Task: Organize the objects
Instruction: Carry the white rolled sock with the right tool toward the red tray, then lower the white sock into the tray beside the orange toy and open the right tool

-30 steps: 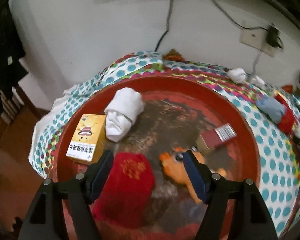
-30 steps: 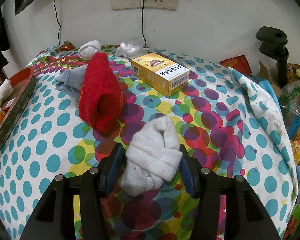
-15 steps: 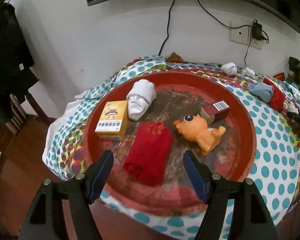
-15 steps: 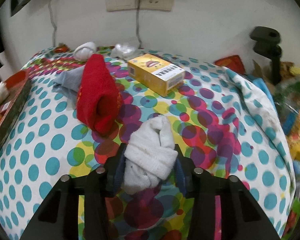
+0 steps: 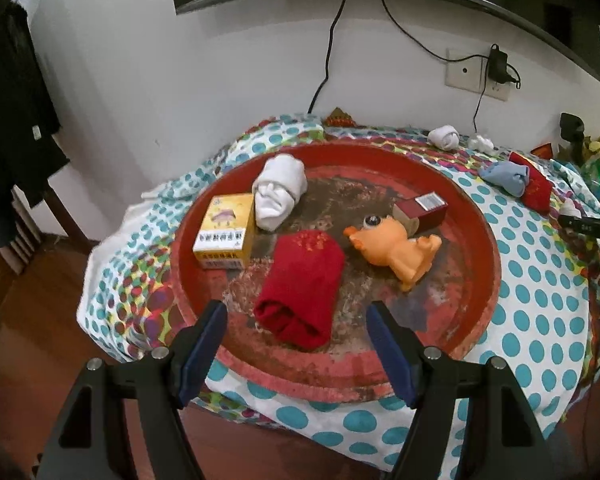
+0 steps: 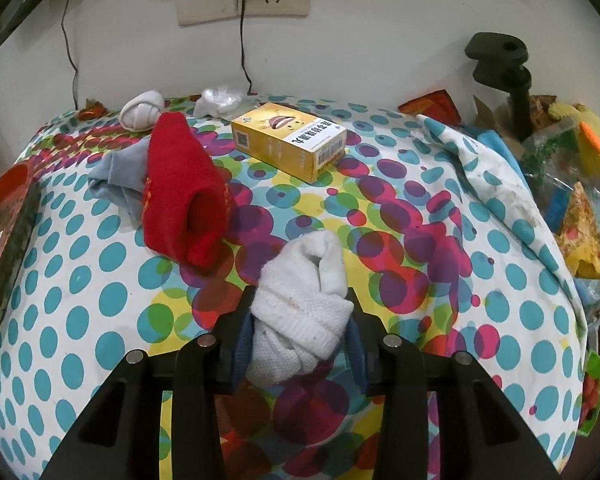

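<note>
With the right gripper (image 6: pixel 298 340) clamped on the rolled white sock (image 6: pixel 304 308), which sits on the polka-dot cloth (image 6: pixel 420 240) covering the counter, the step in hand looks like pick-up of the next item for the red tray (image 5: pixel 480 248). Next move, I'd judge: lift clear, carry left past the red sock (image 6: pixel 180 196), drop beside the white sock already in the tray (image 5: pixel 280 192). Right gripper pitches steeply down. Left gripper (image 5: pixel 296 344) hangs over the tray's near rim, jaws wide apart, holding nothing, also angled down.
</note>
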`<state>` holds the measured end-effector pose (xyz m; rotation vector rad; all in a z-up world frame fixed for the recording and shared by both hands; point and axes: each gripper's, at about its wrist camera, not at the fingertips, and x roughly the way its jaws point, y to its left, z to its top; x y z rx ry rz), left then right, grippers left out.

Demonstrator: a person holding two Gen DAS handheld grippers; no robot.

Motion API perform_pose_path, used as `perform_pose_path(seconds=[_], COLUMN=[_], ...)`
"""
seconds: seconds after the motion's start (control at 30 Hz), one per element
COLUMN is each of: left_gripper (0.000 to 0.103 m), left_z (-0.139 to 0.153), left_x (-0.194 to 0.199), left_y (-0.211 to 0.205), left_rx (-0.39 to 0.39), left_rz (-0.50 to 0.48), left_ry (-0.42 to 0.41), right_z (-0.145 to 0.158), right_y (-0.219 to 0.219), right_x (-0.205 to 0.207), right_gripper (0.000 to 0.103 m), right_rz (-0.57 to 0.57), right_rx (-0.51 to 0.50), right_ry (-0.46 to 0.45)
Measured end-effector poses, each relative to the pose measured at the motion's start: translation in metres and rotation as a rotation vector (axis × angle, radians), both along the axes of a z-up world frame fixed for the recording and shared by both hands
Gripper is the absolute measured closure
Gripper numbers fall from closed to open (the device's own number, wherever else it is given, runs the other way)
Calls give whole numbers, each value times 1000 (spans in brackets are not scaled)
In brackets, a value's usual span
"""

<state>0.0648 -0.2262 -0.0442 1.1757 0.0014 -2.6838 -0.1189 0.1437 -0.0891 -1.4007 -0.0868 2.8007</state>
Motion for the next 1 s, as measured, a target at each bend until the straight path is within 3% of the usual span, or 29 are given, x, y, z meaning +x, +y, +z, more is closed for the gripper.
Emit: perform_pose_path(seconds=[0.43,0.7,1.0], left_gripper=[29,29,29], left_z=[-1,-2,-4], left_x=[7,10,12], left_y=[-39,-56,-70], left_rx=[47,90,110], left_rz=[62,94,133], left_ry=[-4,-7,-20], right_z=[31,52,64], right_y=[-67,-146,-226], right_x=[50,70,75], right_gripper=[66,66,65], right_rz=[106,278,465], right_rx=[-36,-98,-74], right_ry=[87,111,89])
